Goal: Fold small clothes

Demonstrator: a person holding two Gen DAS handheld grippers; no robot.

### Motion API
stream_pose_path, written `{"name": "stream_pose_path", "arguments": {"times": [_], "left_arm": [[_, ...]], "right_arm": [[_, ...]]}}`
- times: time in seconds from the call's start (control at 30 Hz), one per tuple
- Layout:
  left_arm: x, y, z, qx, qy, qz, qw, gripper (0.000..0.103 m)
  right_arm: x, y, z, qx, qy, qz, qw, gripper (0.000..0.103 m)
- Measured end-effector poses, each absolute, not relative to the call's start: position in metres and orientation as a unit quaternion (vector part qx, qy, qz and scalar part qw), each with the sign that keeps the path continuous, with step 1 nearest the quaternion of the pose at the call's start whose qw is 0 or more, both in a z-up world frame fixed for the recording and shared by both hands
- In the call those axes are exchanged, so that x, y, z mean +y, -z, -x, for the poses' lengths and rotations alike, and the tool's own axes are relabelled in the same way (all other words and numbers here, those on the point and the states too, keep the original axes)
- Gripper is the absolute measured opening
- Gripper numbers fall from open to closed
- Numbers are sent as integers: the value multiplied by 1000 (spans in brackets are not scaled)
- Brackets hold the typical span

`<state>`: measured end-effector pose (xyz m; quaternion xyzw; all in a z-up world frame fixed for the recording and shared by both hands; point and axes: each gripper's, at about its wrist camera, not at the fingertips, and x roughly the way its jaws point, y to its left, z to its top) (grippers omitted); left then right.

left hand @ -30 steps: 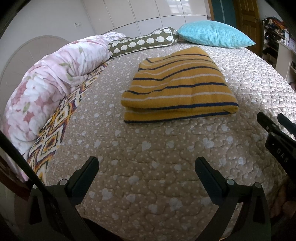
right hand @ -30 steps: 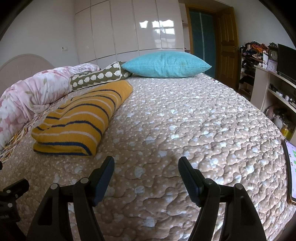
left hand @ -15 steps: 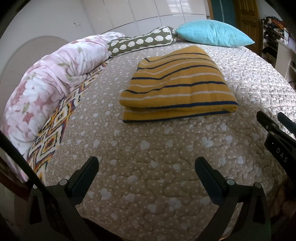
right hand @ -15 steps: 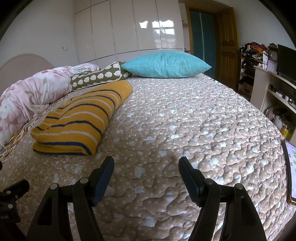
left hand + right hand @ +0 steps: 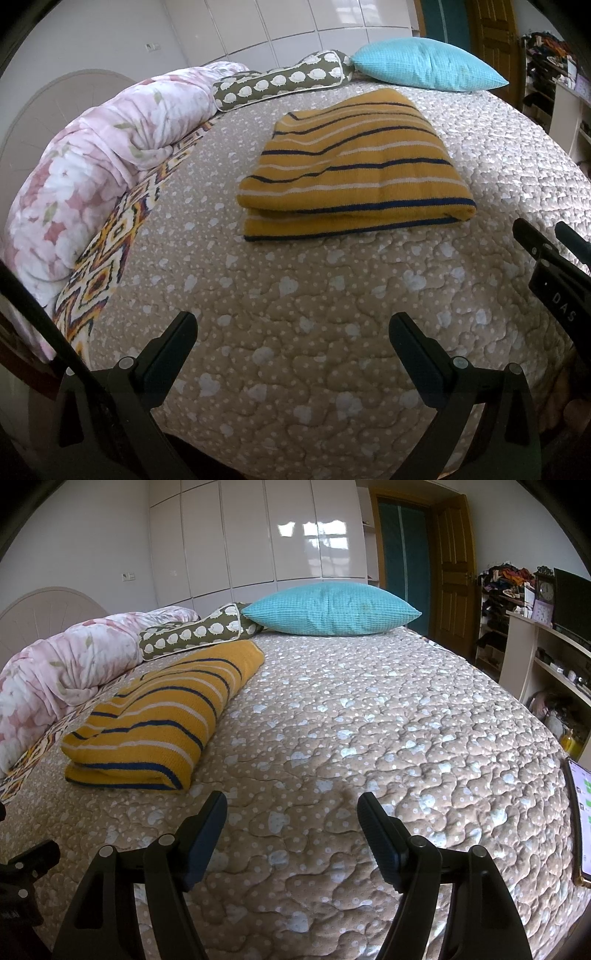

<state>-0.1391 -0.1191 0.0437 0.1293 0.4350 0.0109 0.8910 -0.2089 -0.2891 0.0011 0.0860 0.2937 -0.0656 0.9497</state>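
Note:
A mustard-yellow garment with navy and white stripes lies folded into a thick rectangle on the quilted beige bed cover. It also shows in the right wrist view, at the left. My left gripper is open and empty, low over the cover, well in front of the garment. My right gripper is open and empty, to the right of the garment's near end. The right gripper's fingers show at the right edge of the left wrist view.
A rolled pink floral duvet and a patterned blanket edge run along the left. A green bolster and a blue pillow lie at the far end. A phone lies at the bed's right edge. Shelves stand right.
The left wrist view has dipped slightly, so the garment sits a little lower and nearer in frame. Both grippers stay open; the right one has hardly moved.

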Motion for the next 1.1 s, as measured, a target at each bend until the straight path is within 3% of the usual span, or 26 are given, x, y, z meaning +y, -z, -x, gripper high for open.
{"name": "stream_pose_path", "arguments": {"times": [0.63,1.1], "left_arm": [[-107,-37,130,442,1,-94,892,103],[-52,-57,113,400,-7,-49,915,103]], "right_arm": [[-284,4,205,308,88,-71,945,79],[-228,-50,192,291,29,11,956,81]]}}
